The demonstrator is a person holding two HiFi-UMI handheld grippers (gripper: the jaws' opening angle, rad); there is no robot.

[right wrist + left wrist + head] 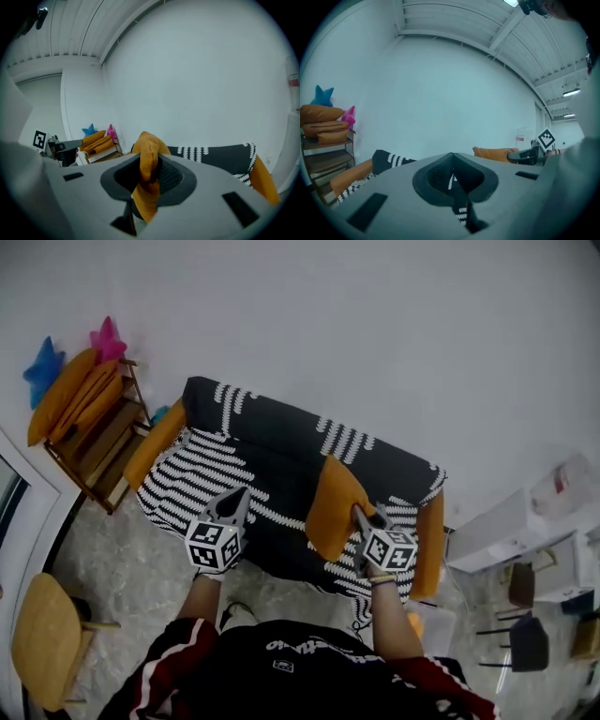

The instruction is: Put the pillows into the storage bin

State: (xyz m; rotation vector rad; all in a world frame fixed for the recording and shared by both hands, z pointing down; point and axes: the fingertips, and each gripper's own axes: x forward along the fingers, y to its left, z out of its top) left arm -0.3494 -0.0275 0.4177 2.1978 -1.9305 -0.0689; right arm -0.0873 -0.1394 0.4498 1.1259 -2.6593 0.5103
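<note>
Far L, lower corner of head view: wooden chair (42, 638) on the floor. Above it, wooden shelf (103, 446) against the wall, w/ stacked orange pillows (75, 395) on its top board. Blue star cushion (42, 371) and pink star cushion (108, 338) sit behind the stack, at the wall side. Next R: sofa (155, 442) w/ orange arms, its seat and back draped w/ blk/wht striped cover (272, 442). L gripper (236, 499) is over the L half of the sofa. Its jaws are together, tips meeting, w/ a fold of the striped cover pinched between them. Whether the fold is lifted off the seat: cannot tell. Centre-R: orange pillow (333, 507) is over the R half of the sofa, near its front edge. R gripper (359, 515) is just R of it, jaws clamped on the pillow's edge; fabric is bunched between the pads and hangs below them. R of sofa: white cabinet (497, 531) w/ clear box (562, 486) on top. Dark chair (530, 641) near the R edge.
</note>
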